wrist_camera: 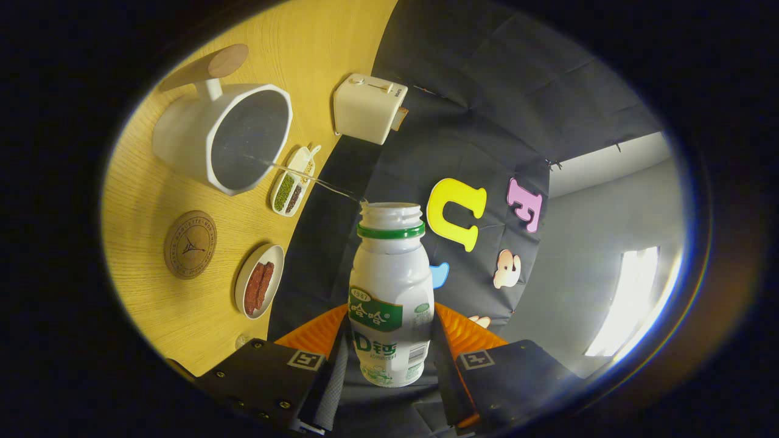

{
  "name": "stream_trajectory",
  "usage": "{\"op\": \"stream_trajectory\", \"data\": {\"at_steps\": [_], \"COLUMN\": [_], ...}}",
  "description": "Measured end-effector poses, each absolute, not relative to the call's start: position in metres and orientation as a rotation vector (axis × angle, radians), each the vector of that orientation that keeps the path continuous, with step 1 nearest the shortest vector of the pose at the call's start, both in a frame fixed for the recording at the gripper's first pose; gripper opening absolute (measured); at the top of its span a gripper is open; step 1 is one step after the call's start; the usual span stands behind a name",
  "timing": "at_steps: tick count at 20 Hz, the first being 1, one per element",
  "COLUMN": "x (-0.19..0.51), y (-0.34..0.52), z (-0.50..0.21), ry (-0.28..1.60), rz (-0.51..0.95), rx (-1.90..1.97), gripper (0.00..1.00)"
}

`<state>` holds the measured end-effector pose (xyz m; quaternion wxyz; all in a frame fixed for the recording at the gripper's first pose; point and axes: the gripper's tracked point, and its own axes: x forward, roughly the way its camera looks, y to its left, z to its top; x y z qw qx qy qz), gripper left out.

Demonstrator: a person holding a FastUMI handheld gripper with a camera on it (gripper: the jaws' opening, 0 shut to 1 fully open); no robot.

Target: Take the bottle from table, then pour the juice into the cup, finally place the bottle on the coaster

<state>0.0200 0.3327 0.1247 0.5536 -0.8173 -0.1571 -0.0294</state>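
My gripper (390, 337) is shut on a white plastic bottle (390, 292) with a green neck ring and a green label; its cap is off. The whole view is rolled, so the bottle is tipped toward the wooden table. A thin clear stream (304, 174) runs from the bottle's mouth into a white octagonal cup (228, 140) with a wooden-topped handle, which stands beyond the fingers. A round cork coaster (190, 244) with a dark print lies on the table beside the cup, nothing on it.
On the wooden table (152, 292) are a small round dish of reddish strips (259, 289) near the coaster, a divided oval dish of beans (292, 182) with a spoon by the cup, and a cream toaster (368, 108) at the table's back by the black cloth wall.
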Motion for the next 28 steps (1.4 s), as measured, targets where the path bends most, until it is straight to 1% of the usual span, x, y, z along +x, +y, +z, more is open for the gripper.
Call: {"op": "stream_trajectory", "data": {"at_steps": [7, 28], "x": [0.019, -0.004], "y": [0.337, 0.367], "z": [0.128, 0.141], "ry": [-0.398, -0.63], "rz": [-0.08, -0.157], "rx": [-1.954, -2.129], "gripper": [0.66, 0.65]}}
